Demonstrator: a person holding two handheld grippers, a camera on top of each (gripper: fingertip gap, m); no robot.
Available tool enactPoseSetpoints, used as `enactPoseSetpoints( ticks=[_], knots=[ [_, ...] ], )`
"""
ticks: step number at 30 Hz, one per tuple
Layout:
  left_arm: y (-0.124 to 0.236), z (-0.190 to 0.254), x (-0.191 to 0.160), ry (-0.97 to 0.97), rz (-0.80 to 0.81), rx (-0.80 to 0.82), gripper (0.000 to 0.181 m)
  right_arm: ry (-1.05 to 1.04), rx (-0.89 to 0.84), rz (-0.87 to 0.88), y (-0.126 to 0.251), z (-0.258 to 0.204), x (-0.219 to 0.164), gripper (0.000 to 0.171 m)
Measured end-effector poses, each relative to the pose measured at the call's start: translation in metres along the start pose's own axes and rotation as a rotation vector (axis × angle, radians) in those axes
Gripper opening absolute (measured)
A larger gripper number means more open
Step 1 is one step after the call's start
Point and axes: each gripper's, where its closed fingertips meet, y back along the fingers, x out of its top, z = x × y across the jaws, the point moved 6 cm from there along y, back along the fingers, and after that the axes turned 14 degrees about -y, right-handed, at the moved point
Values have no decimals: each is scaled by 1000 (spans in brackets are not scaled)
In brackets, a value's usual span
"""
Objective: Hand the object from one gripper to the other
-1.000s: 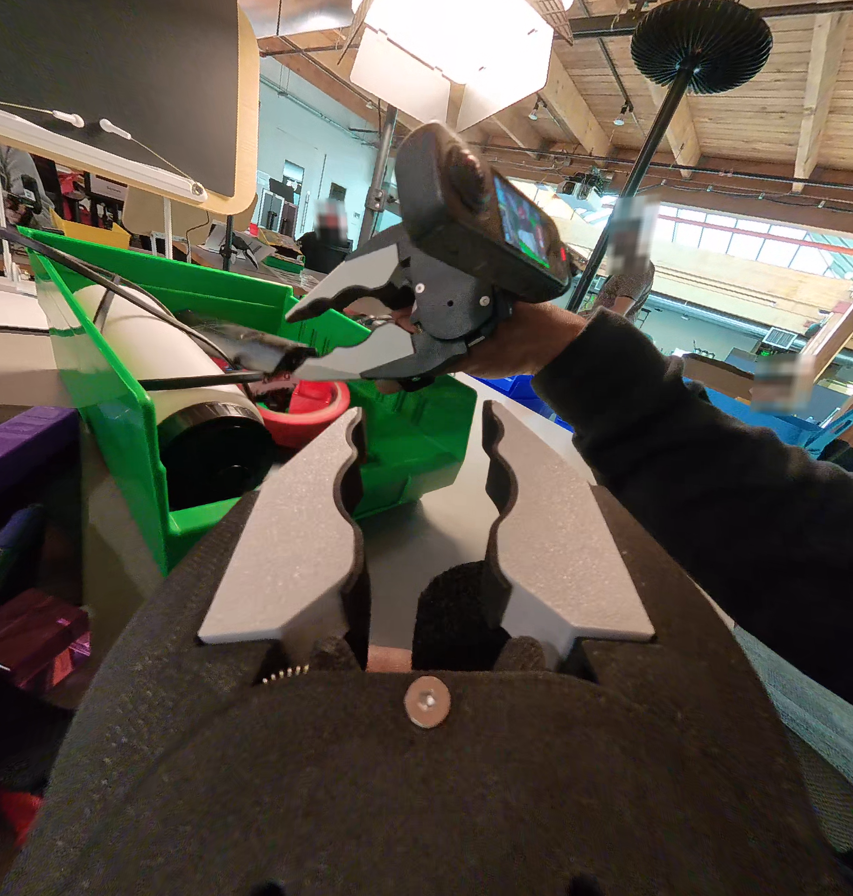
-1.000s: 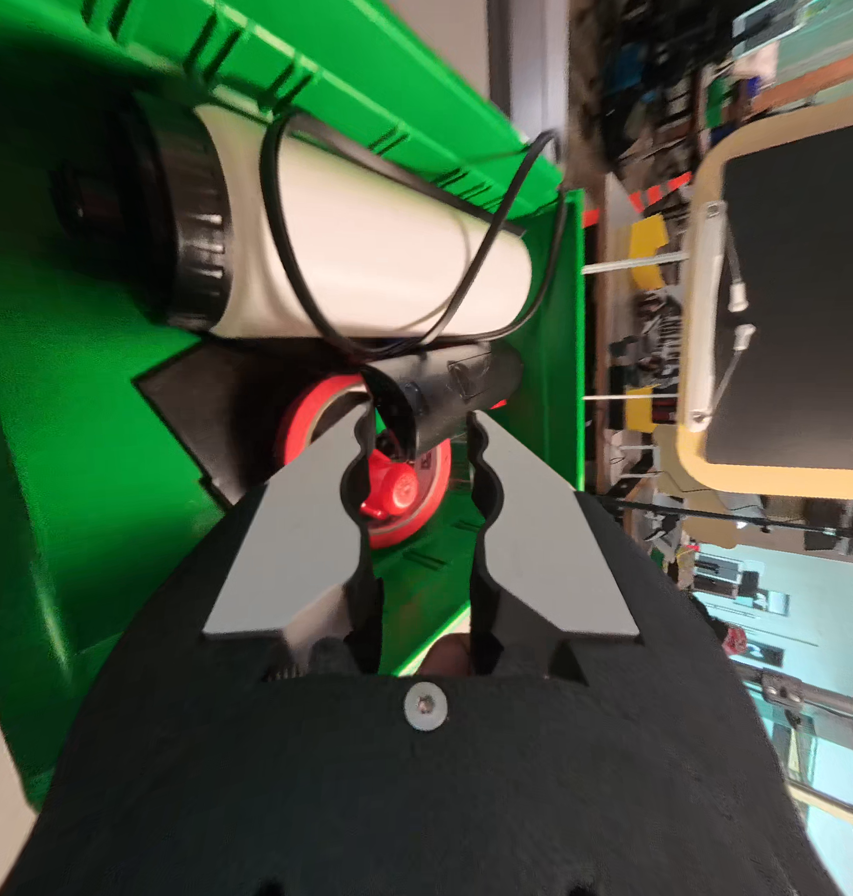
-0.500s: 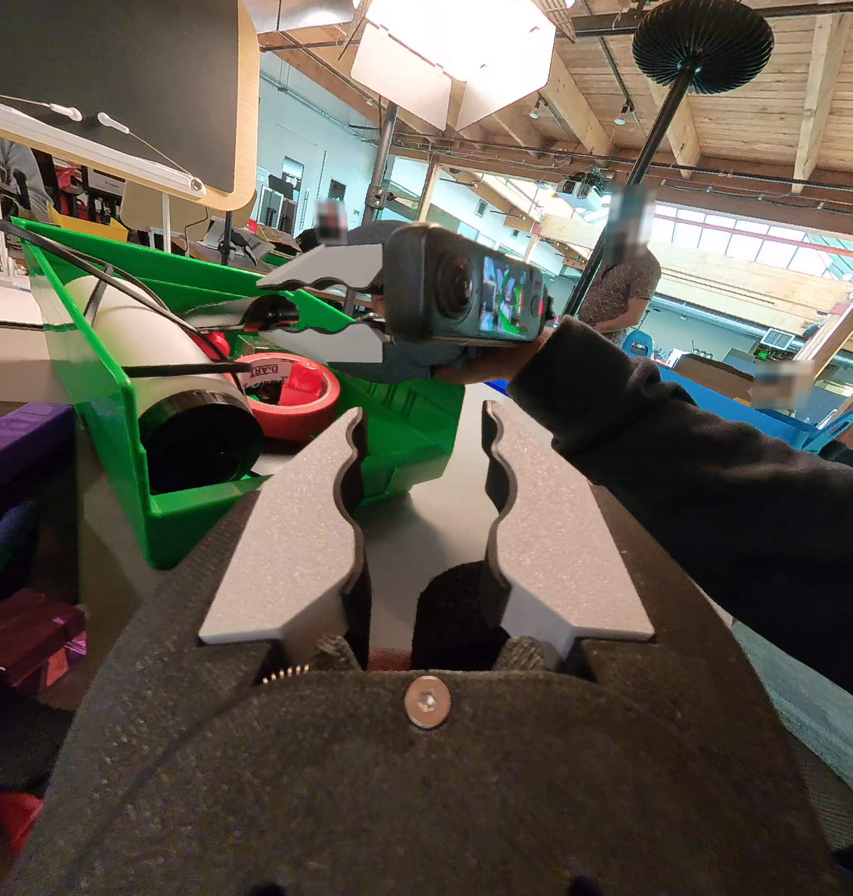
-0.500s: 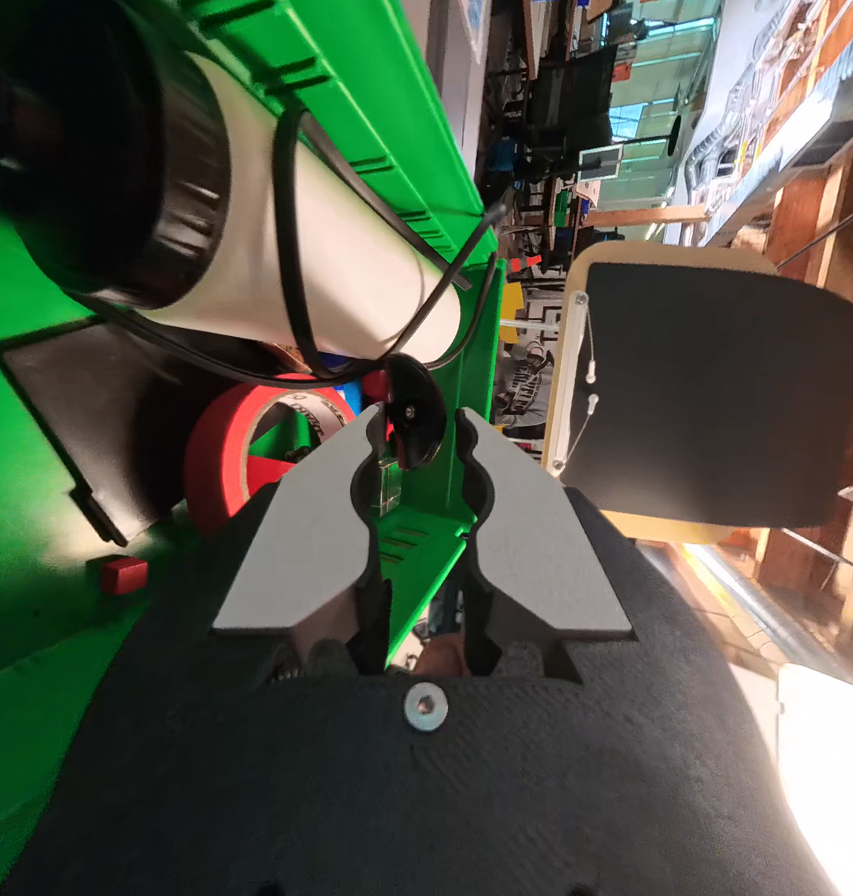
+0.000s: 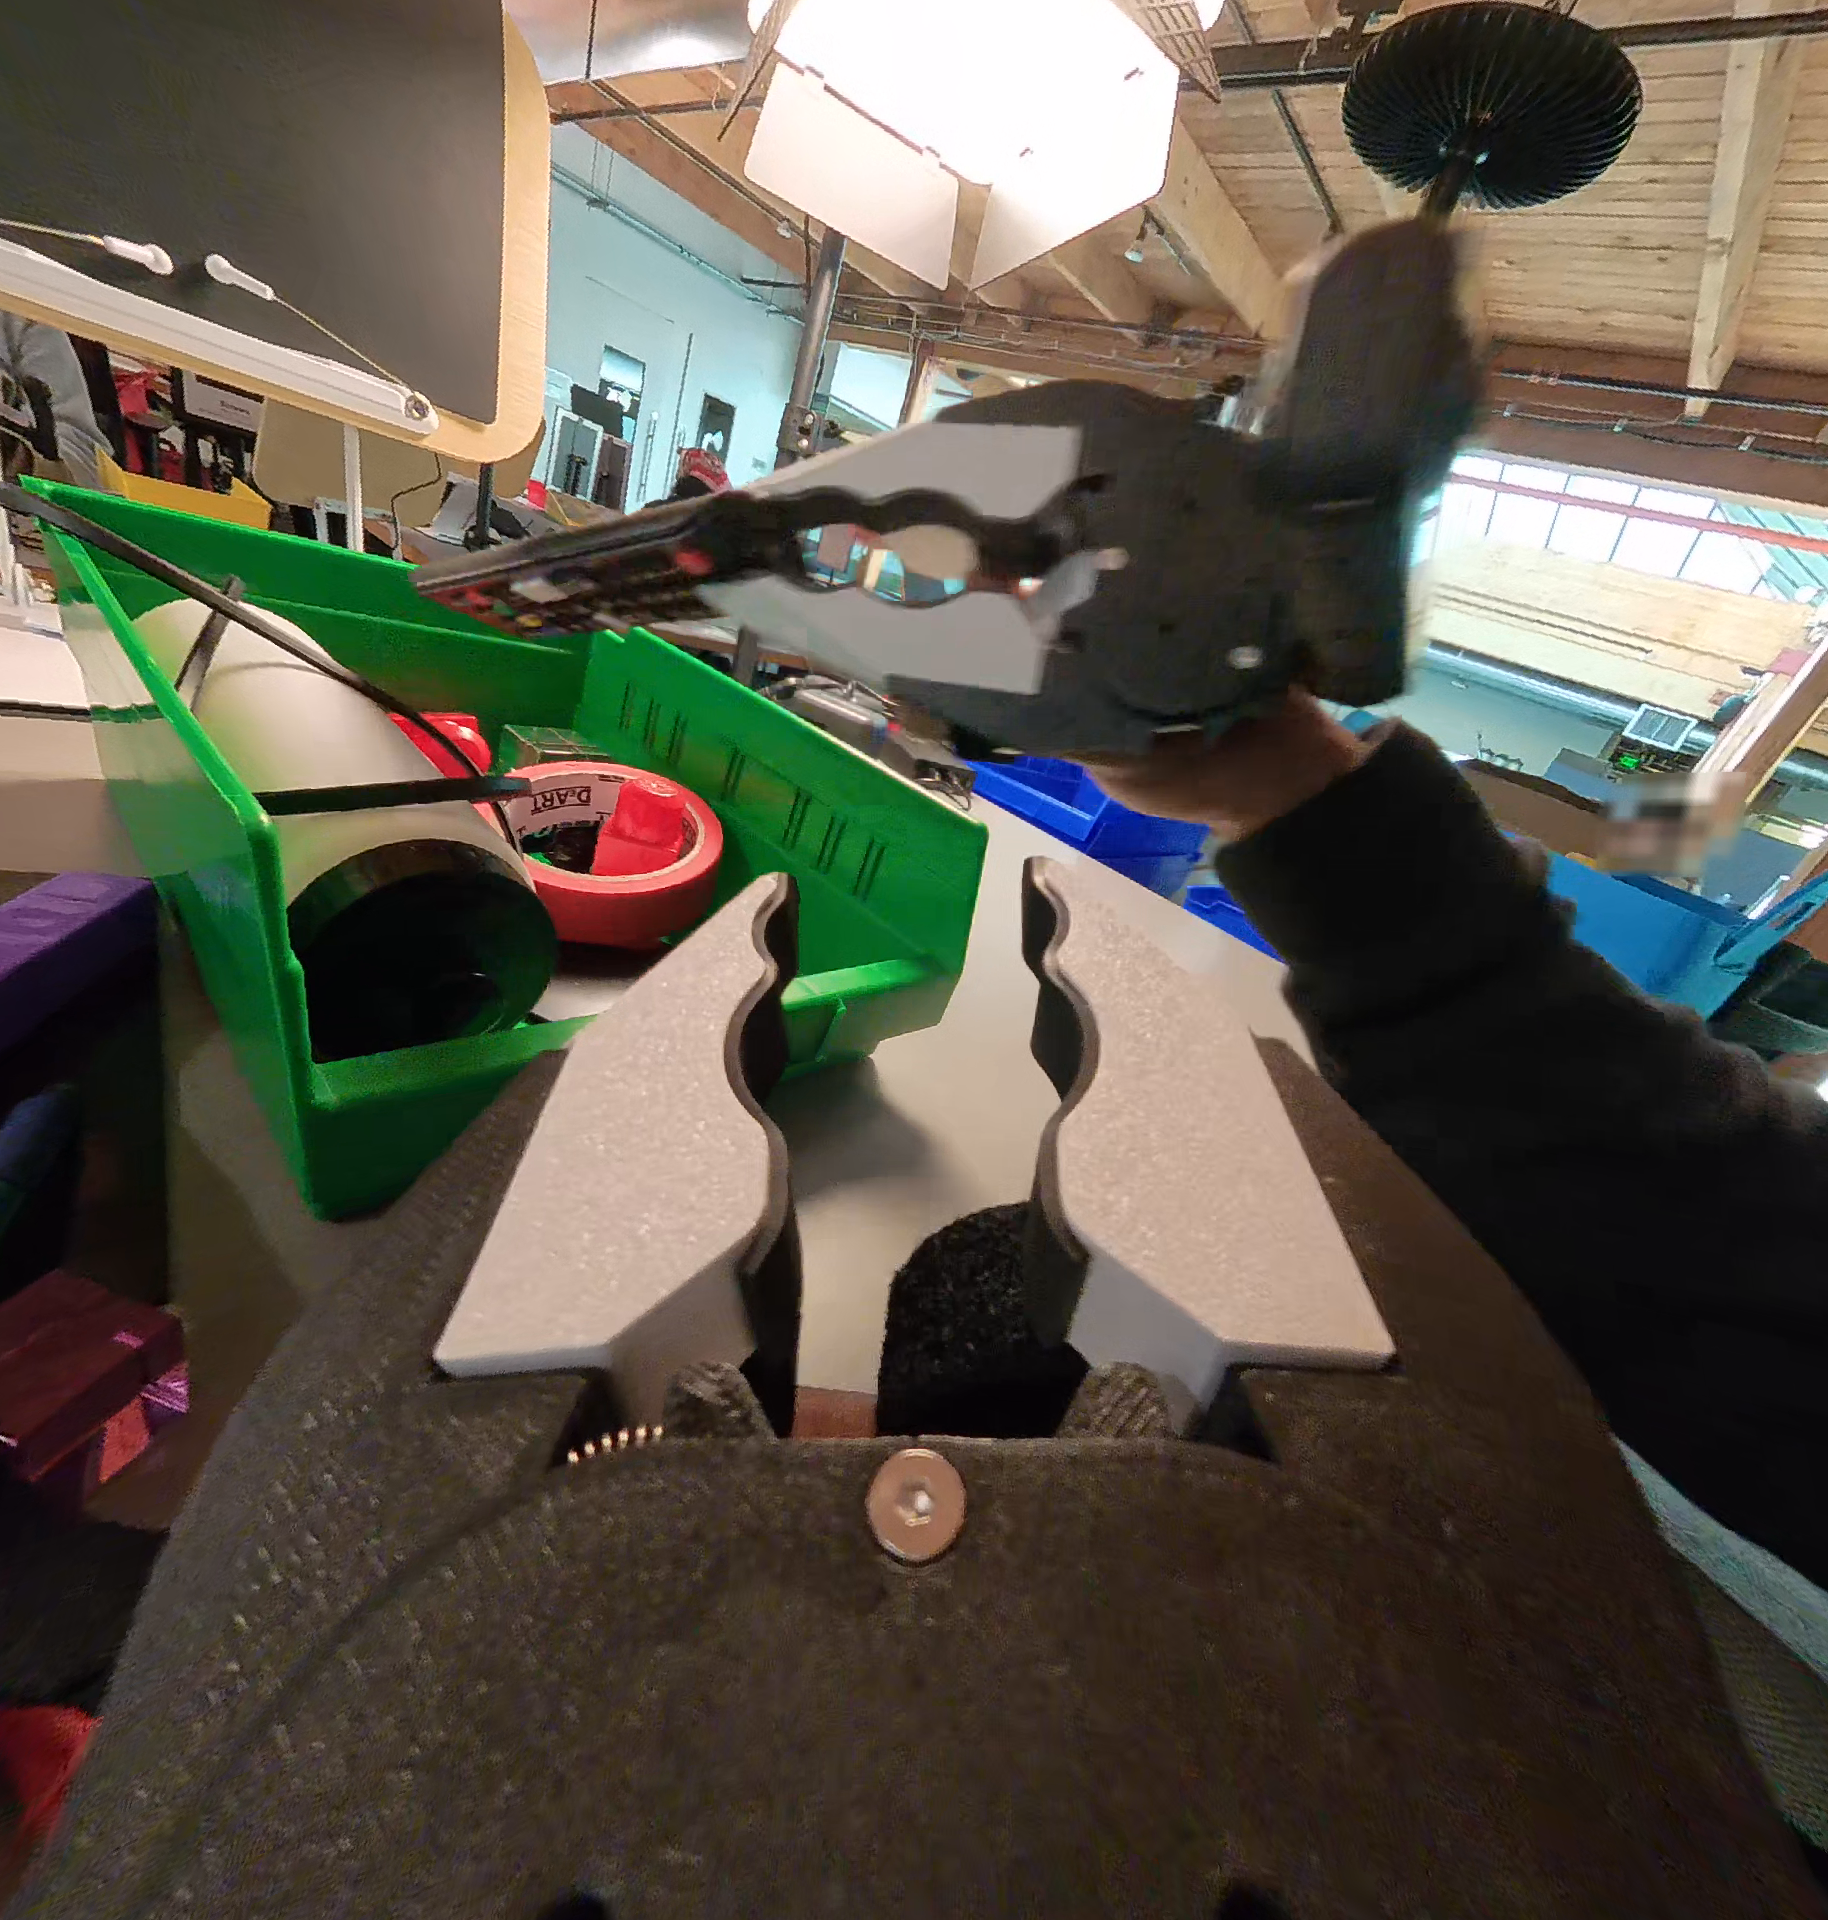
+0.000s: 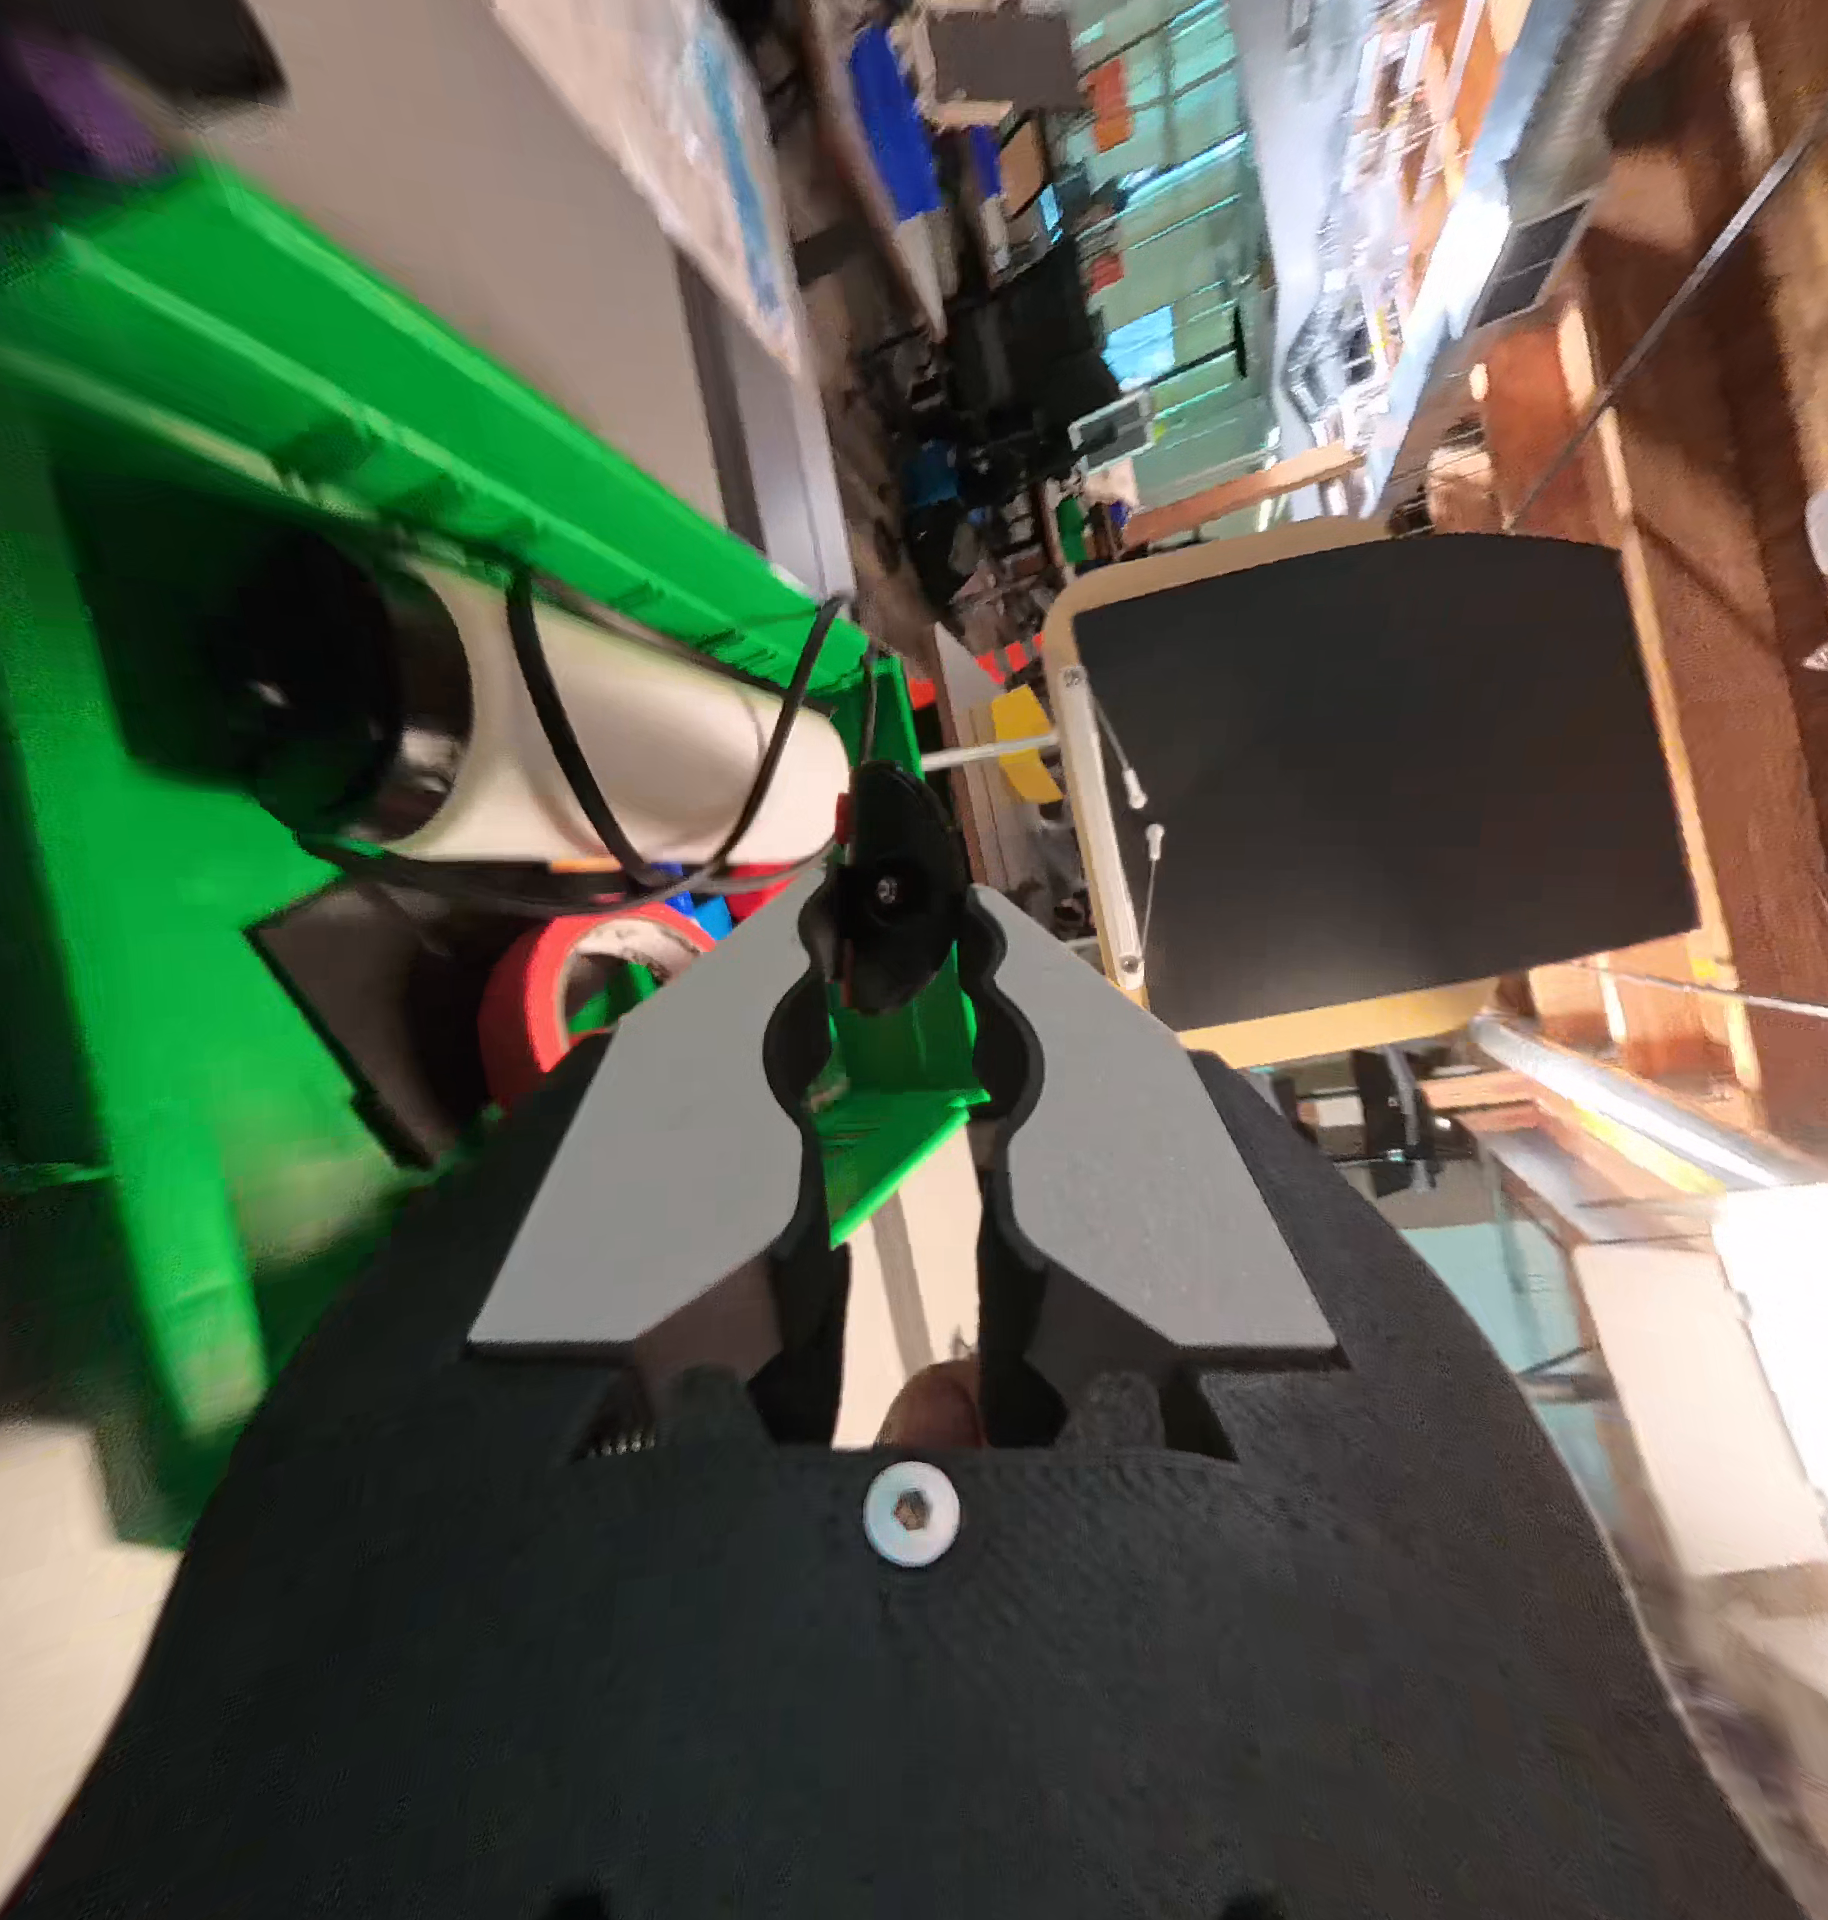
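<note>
A flat black remote control point(image 5: 577, 592) with coloured buttons is clamped in my right gripper point(image 5: 728, 566), which a hand in a dark sleeve holds in the air above the green bin point(image 5: 868, 831). The remote sticks out to the left of the fingertips. In the right wrist view, my right gripper point(image 6: 894, 906) is shut on the remote point(image 6: 889, 831), seen end-on. My left gripper point(image 5: 899, 894) is open and empty, low over the grey table, below and in front of the right gripper.
The green bin holds a white tube point(image 5: 297, 727) with a black end, a red tape roll point(image 5: 629, 862) and black cable ties. Purple items point(image 5: 37, 956) lie at the left, blue bins point(image 5: 1076, 810) at the back right. A black board point(image 6: 1388, 769) stands behind the bin. There is about 15 cm between the tips of the two grippers.
My right gripper has lifted the remote up out of the green bin and rolled, so the remote now lies flat. My left gripper has stayed open and nearly still.
</note>
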Motion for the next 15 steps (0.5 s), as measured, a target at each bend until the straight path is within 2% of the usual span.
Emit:
enactPoseSetpoints(
  ticks=[4, 7, 11, 15],
  knots=[
    [1, -1, 4, -50, 19, 34, 44, -321, 35, 206, 55, -7, 15, 23],
    [1, 3, 7, 0, 58, -18, 45, -607, 84, 396, 92, -16, 20, 23],
    [0, 5, 11, 252, 156, -166, 49, -964, 149, 632, 124, -28, 24, 22],
    [-6, 9, 11, 511, 231, -304, 54, -1190, 223, 767, 132, -44, 24, 21]
  ],
)
